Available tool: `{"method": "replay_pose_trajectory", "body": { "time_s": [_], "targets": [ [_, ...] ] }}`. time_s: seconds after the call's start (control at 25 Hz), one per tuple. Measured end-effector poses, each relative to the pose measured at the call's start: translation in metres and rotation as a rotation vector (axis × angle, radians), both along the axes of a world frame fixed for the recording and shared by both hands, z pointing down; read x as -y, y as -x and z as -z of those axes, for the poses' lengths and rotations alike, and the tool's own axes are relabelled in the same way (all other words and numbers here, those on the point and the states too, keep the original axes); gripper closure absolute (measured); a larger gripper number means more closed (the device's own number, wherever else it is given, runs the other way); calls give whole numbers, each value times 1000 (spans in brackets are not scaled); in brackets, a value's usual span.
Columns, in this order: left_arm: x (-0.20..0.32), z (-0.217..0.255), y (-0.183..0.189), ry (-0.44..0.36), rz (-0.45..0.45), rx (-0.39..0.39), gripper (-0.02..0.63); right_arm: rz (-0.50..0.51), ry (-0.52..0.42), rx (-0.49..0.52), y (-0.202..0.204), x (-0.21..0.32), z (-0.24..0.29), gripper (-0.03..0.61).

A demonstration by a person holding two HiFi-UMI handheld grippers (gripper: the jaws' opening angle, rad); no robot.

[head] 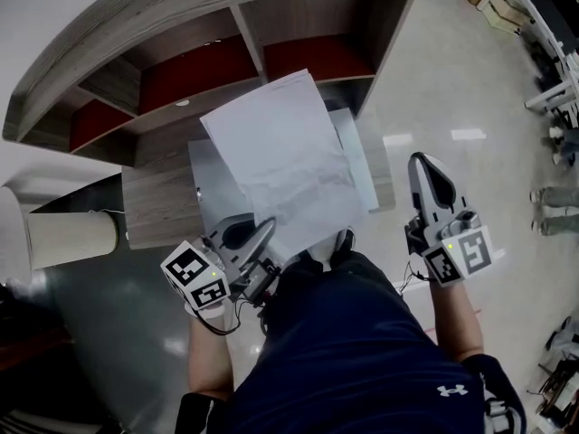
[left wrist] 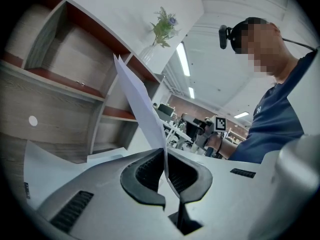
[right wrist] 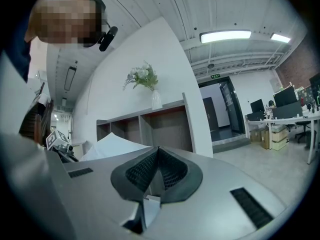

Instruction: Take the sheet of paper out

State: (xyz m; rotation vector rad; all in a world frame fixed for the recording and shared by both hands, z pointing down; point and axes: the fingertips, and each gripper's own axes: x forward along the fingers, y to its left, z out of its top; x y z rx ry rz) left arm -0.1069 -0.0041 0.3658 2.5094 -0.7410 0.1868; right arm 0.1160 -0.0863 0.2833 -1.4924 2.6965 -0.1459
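Note:
A white sheet of paper [head: 285, 161] hangs in the air in front of the wooden shelf unit [head: 208, 70], held by its near edge. My left gripper [head: 268, 231] is shut on that edge. In the left gripper view the sheet [left wrist: 137, 96] rises edge-on from between the closed pads of the left gripper [left wrist: 164, 151]. My right gripper [head: 425, 165] floats to the right of the sheet, apart from it, jaws shut and empty. In the right gripper view its pads meet at the tip [right wrist: 157, 149], and the sheet [right wrist: 112, 146] shows at the left.
The shelf unit has red-backed compartments and stands close ahead. A pale flat panel [head: 360, 165] lies under the sheet. A white cylinder [head: 68, 238] stands at the left. A vase of flowers [right wrist: 145, 79] tops the shelf. Desks and chairs [head: 543, 25] stand far right.

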Motion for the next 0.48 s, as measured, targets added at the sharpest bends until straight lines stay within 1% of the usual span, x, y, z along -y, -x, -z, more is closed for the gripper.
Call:
{"method": "replay_pose_trajectory", "body": {
  "time_s": [0.48],
  "targets": [
    [8, -7, 3, 9, -7, 12, 600, 9, 10, -1, 4, 10, -4, 566]
  ]
}}
